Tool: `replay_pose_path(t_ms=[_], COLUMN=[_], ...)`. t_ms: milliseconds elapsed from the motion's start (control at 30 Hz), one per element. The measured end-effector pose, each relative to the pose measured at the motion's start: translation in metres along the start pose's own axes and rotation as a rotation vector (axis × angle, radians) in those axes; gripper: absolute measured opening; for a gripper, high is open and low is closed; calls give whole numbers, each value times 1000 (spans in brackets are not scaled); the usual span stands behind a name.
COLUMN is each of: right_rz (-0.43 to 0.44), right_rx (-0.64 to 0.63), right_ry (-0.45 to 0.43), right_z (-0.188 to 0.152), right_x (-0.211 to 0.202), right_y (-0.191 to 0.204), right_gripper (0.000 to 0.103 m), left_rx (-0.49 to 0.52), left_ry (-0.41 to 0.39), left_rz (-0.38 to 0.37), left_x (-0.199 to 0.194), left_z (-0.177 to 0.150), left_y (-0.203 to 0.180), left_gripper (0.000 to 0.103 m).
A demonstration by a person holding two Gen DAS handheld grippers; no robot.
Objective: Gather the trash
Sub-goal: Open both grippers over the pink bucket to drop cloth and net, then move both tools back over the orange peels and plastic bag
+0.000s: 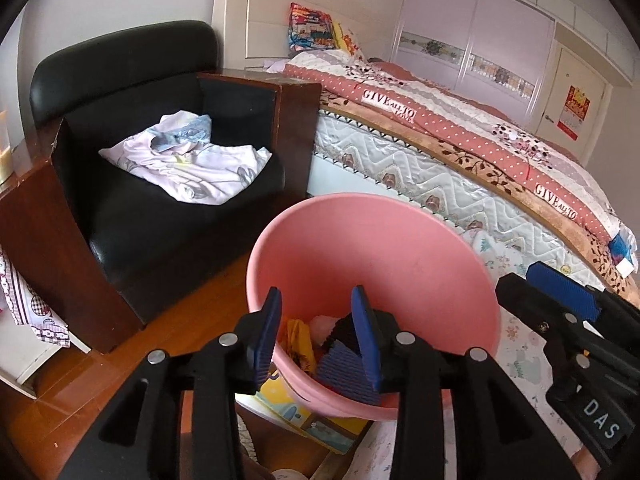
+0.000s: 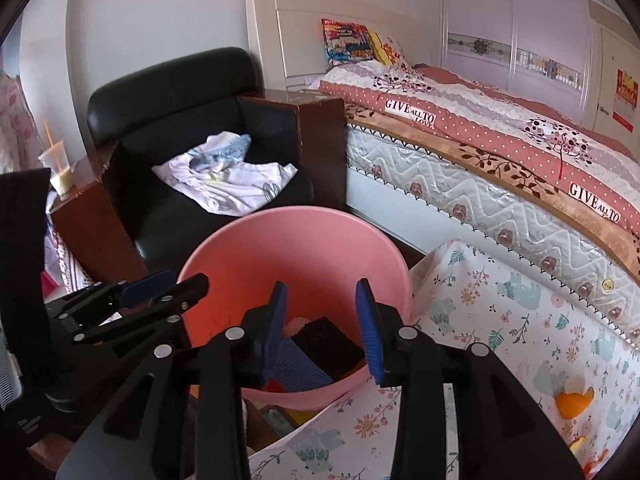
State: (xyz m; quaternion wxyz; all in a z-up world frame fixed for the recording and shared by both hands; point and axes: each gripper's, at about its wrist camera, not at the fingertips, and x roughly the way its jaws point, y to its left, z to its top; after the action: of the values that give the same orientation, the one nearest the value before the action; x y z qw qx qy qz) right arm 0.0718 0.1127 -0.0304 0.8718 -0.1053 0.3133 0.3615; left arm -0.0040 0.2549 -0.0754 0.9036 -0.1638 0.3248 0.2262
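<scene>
Both grippers hover over a pink bin [image 1: 372, 248] at lower centre, the left gripper [image 1: 316, 336] and right gripper [image 2: 322, 328] each spread and holding nothing. Several scraps [image 2: 316, 344] already lie in the bin's bottom, so part of the collecting looks done. An orange peel [image 2: 574, 402] remains on the floral sheet [image 2: 500, 320] at lower right. The bin stands hemmed between a black armchair [image 1: 132, 216] and the bed [image 1: 460, 176], with free room only above its rim.
</scene>
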Motion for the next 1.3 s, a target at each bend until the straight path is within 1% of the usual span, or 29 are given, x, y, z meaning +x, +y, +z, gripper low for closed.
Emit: replay_pose_path(t_ms=[200, 300, 367, 500, 567, 600, 800, 900, 967, 1033, 1133, 1233, 1300], right_rz=[-14, -19, -34, -78, -102, -112, -223, -301, -345, -374, -408, -422, -414], right_rx=[40, 69, 84, 104, 119, 129, 197, 236, 268, 303, 377, 419, 438], right_ry=[-26, -37, -42, -36, -30, -28, -18, -31, -33, -32, -32, -33, -28], right_z=[-7, -12, -18, -32, -41, -46, -70, -86, -98, -109, -127, -143, -152], right_x=[-22, -33, -42, -57, -67, -71, -102, -126, -141, -153, -171, -184, -187], right_y=[-12, -19, -25, -39, -49, -54, -95, -125, -145, -164, -195, -215, -224], right_gripper=[36, 36, 36, 36, 36, 36, 36, 37, 37, 37, 37, 37, 37], left_rx=[9, 30, 64, 111, 135, 145, 246, 293, 333, 367, 435, 496, 535], left_ry=[-23, -38, -50, -62, -59, -58, -38, -24, -7, -1, 20, 48, 75], left_rz=[-50, -97, -126, -195, -243, -252, -329, -361, -397, -429, -492, -545, -583], left_x=[-18, -28, -35, -47, -53, -54, -60, -60, -61, -61, -60, -57, -54], left_z=[1, 1, 0, -3, -7, -8, -23, -29, -35, -40, -52, -67, -76], left_y=[-13, -23, -34, -57, -72, -76, -123, -145, -164, -181, -212, -241, -259], left_gripper=[36, 36, 38, 44, 45, 45, 45, 45, 45, 45, 45, 45, 45])
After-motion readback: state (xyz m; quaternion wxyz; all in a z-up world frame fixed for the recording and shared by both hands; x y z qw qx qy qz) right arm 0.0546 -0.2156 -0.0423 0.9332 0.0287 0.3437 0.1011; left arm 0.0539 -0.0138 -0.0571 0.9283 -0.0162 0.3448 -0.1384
